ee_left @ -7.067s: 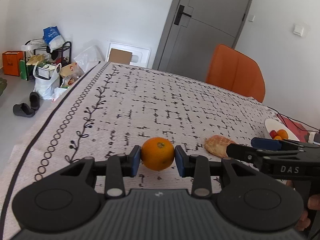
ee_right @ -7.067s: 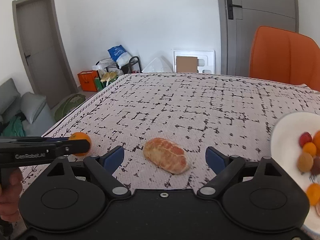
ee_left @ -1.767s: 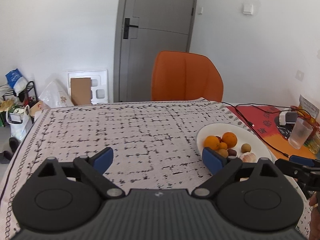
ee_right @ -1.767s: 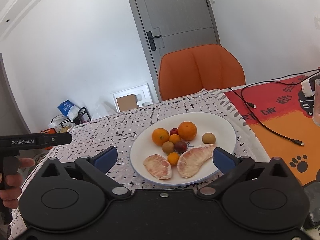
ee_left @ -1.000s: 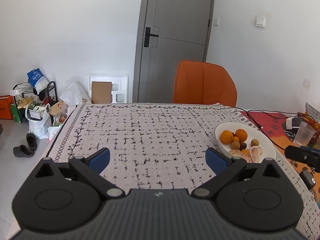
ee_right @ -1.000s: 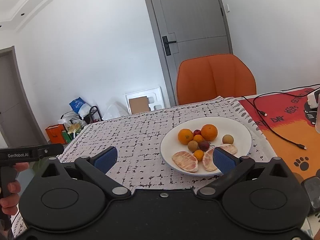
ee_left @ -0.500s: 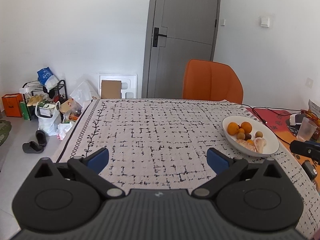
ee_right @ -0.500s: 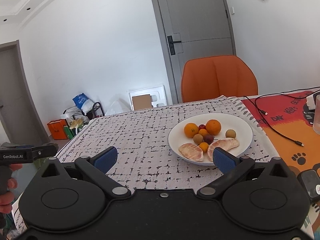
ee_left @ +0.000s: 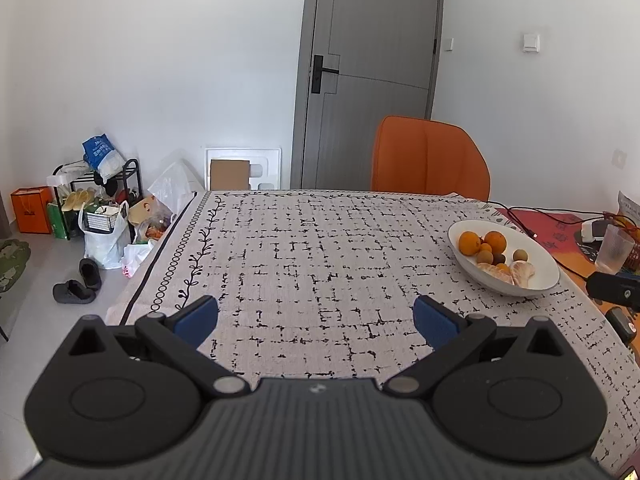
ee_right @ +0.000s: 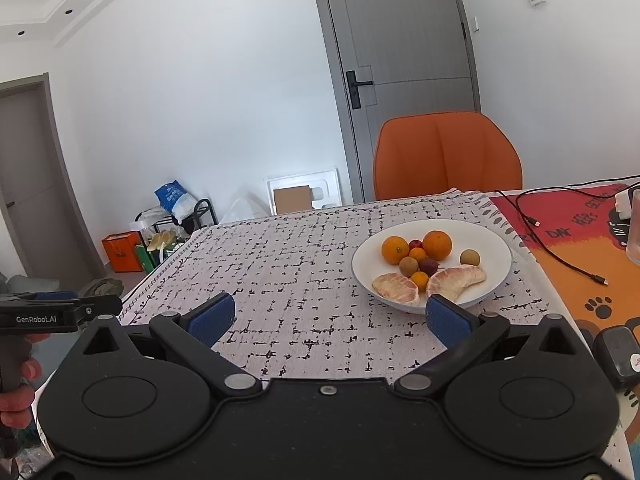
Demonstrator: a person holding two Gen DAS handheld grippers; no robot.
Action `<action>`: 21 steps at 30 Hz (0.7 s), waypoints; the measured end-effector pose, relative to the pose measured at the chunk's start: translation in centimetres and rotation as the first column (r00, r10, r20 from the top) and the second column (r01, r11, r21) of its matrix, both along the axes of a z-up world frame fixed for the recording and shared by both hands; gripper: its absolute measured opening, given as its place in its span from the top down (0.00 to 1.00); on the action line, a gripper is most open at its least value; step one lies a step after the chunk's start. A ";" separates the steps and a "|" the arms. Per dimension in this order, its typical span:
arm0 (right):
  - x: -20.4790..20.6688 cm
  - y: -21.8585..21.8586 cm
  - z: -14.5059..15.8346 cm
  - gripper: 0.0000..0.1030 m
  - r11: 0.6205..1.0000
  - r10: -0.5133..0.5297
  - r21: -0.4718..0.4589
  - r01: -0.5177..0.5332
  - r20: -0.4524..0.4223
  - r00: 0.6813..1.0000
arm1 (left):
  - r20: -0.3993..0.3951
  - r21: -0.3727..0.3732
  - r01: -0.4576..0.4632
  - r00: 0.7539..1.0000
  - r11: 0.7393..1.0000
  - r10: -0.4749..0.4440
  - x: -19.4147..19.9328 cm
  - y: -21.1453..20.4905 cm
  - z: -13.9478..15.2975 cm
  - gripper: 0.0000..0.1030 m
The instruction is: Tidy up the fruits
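**Both grippers empty above the desk, fruit gathered on the white plate**

The left hand-held gripper (ee_left: 316, 318) is spread wide, its blue-padded fingers (ee_left: 198, 316) far apart with nothing between them, held above the patterned tablecloth (ee_left: 312, 256) that covers the desk. The right hand-held gripper (ee_right: 328, 314) is likewise spread wide and holds nothing; its right blue pad sits in front of the near rim of the white plate (ee_right: 490, 246) in its own view, though whether it touches the plate cannot be told.

All the fruit in sight lies on that plate, which stands on the tablecloth toward the right side of the desk. Two oranges (ee_right: 394, 250) sit at the far side with a small red fruit (ee_right: 415, 244) between them. In the middle are a small orange citrus (ee_right: 417, 255), a brown round fruit (ee_right: 408, 265) and a dark purple fruit (ee_right: 428, 266); another brown round fruit (ee_right: 469, 257) lies apart to the right. Two peeled pomelo segments (ee_right: 396, 288) lie along the near side, with a small orange fruit (ee_right: 419, 280) between them.

At the left edge of the right wrist view, a hand (ee_right: 18, 384) grips the handle of the left tool. To the right of the tablecloth lies a red and orange mat (ee_right: 580, 240) with a black cable (ee_right: 560, 260) across it. An orange chair (ee_right: 446, 156) stands at the far side of the desk, before a grey door (ee_right: 404, 60).
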State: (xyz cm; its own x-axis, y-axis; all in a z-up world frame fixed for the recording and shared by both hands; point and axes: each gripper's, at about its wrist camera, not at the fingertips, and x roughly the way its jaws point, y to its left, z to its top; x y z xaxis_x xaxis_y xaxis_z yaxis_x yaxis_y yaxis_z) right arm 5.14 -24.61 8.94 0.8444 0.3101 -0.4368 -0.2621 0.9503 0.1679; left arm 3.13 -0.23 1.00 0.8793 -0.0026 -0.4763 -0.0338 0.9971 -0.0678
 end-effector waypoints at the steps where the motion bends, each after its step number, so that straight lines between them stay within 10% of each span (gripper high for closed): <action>1: 0.1 0.0 0.0 0.00 1.000 0.000 -0.001 0.000 -0.001 1.000 | -0.003 0.000 -0.001 1.000 1.000 0.001 0.0 0.0 -0.1 0.00; 21: -0.2 0.7 -0.1 0.00 1.000 0.013 -0.011 -0.013 -0.014 1.000 | -0.012 0.003 0.001 1.000 1.000 -0.001 -0.1 0.1 -0.3 0.00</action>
State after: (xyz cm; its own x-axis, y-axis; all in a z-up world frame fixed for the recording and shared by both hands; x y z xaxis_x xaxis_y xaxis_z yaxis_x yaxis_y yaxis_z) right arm 4.92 -23.95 8.83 0.8342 0.3157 -0.4521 -0.2718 0.9488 0.1609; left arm 2.98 -0.14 0.73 0.8735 -0.0022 -0.4869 -0.0331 0.9974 -0.0640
